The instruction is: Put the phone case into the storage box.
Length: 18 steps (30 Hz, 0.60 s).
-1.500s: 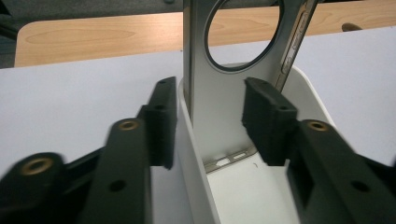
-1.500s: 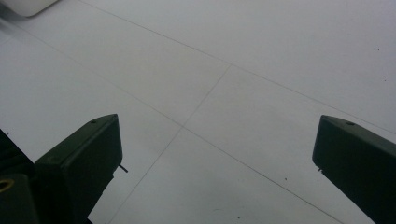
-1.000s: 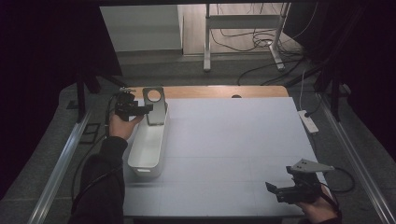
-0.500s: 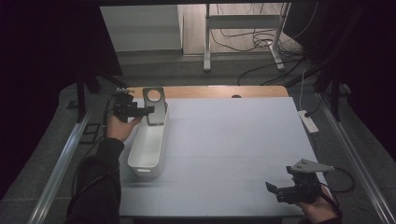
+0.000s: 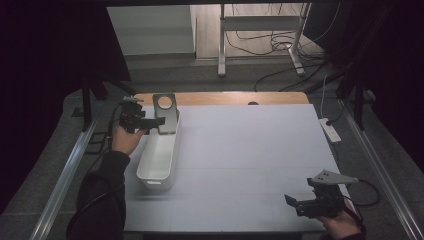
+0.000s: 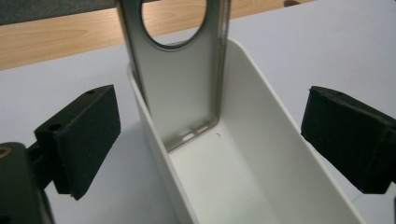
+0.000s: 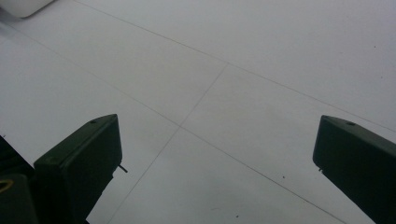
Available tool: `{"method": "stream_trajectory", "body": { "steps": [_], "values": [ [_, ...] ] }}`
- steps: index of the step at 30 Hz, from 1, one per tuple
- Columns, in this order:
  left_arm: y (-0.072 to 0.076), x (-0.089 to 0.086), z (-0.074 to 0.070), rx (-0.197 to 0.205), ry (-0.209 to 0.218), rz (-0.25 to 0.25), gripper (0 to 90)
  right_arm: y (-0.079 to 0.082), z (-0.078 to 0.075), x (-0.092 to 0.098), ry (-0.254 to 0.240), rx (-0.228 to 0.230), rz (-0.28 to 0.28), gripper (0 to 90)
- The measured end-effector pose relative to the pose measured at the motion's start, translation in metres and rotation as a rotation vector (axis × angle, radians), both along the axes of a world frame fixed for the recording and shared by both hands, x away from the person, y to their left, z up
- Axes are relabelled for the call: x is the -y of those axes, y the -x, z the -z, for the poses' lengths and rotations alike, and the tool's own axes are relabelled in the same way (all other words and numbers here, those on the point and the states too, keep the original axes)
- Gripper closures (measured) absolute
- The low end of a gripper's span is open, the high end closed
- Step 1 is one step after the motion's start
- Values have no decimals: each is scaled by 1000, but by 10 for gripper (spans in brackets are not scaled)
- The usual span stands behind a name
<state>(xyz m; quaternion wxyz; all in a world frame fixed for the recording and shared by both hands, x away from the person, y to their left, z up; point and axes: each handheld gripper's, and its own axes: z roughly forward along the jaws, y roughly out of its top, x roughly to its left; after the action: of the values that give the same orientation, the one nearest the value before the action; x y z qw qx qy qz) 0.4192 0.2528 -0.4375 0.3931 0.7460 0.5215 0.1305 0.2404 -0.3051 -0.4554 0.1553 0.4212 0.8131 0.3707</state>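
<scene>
One grey metal plate [image 6: 180,88] with a round hole leans upright in the white bin [image 6: 261,154]; both tongs gape wide, empty.

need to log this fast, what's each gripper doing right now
left gripper: open, jaws just been opening, nothing gripped; metal plate stands in the white bin ahead.
right gripper: open, empty, over the table.
</scene>
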Motion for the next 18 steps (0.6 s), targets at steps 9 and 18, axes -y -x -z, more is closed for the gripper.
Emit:
{"method": "stream_trajectory", "body": {
  "steps": [9,18],
  "values": [
    [10,5,-2,24,-33,46,32,0,0,0,2,3,0,12],
    [21,10,-3,40,-52,69,22,0,0,0,0,2,-1,12]
  ]
}}
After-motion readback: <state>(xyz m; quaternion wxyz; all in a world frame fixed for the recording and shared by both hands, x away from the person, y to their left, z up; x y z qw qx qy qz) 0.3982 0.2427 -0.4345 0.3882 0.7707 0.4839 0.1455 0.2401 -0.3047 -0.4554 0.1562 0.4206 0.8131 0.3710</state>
